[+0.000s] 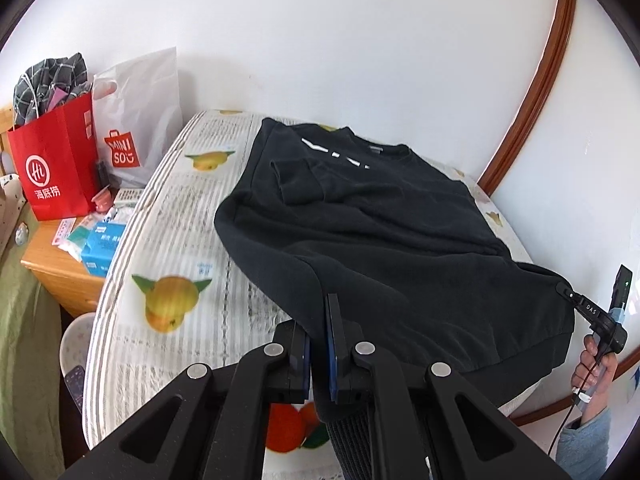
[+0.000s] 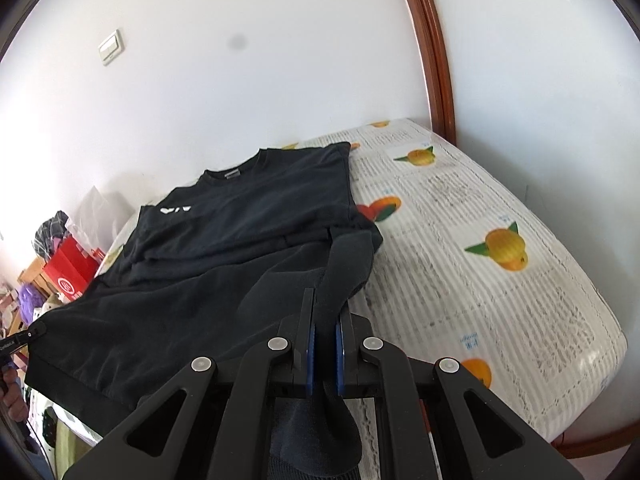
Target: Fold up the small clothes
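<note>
Red paper bag (image 1: 54, 164) and white shopping bag (image 1: 138, 120) are sitting at 9 to 10 o'clock in the left wrist view, on a wooden nightstand (image 1: 60, 272) beside the bed (image 1: 176, 216). Black sweatshirt (image 1: 380, 232) is lying on the fruit-print bed cover, collar toward the wall at 12 o'clock, one sleeve folded across the chest. Left tool (image 1: 320, 320) is pinching the hem corner at 6 o'clock, fabric sandwiched between the blue pads and hanging down behind them. Hem is lifting off the bed while the chest is lying flat. Right tool (image 1: 568, 294) is showing at 3 o'clock in the same view, gripping the opposite hem corner, person's hand (image 1: 596, 364) on its handle. In the right wrist view, right tool (image 2: 324, 320) is clamping bunched hem fabric at 6 o'clock; sweatshirt (image 2: 224, 240) is spreading toward 10 o'clock.
</note>
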### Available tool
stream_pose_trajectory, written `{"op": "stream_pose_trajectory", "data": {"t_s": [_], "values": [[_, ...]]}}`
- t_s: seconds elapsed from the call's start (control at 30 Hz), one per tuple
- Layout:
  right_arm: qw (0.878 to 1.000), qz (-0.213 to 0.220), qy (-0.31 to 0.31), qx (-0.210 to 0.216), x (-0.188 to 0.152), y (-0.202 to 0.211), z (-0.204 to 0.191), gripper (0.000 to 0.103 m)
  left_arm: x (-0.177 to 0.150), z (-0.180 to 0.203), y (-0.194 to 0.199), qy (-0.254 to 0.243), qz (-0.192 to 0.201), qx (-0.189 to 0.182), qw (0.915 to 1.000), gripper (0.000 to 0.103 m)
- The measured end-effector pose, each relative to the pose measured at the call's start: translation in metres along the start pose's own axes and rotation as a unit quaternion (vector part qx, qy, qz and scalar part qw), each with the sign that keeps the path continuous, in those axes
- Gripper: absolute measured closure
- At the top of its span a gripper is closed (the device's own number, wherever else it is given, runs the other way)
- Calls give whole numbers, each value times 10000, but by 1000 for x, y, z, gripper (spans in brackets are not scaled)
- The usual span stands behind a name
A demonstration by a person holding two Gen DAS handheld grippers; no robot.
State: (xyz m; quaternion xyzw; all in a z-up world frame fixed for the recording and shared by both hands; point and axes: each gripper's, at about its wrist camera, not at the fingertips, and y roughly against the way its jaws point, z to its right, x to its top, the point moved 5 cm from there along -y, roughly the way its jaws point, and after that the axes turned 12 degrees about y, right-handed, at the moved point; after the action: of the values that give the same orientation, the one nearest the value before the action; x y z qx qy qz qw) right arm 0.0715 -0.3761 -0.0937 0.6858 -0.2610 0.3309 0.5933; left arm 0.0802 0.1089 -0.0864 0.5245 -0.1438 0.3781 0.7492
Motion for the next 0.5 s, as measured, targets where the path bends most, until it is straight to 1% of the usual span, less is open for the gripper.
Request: {"op": "stream_pose_trajectory", "data": {"t_s": [0.13,0.23,0.5], "values": [[10000,89,-32,24,20,-6,-2,96,16,6,-10,-2,10,78,10000,96],[9997,217,-3,69,38,-13,-5,96,31,12,-16,-34,89,122,9999,96],[9995,297,-37,61,91,-52,-7,96,77,12,-37,148,248,124,9995,96]]}}
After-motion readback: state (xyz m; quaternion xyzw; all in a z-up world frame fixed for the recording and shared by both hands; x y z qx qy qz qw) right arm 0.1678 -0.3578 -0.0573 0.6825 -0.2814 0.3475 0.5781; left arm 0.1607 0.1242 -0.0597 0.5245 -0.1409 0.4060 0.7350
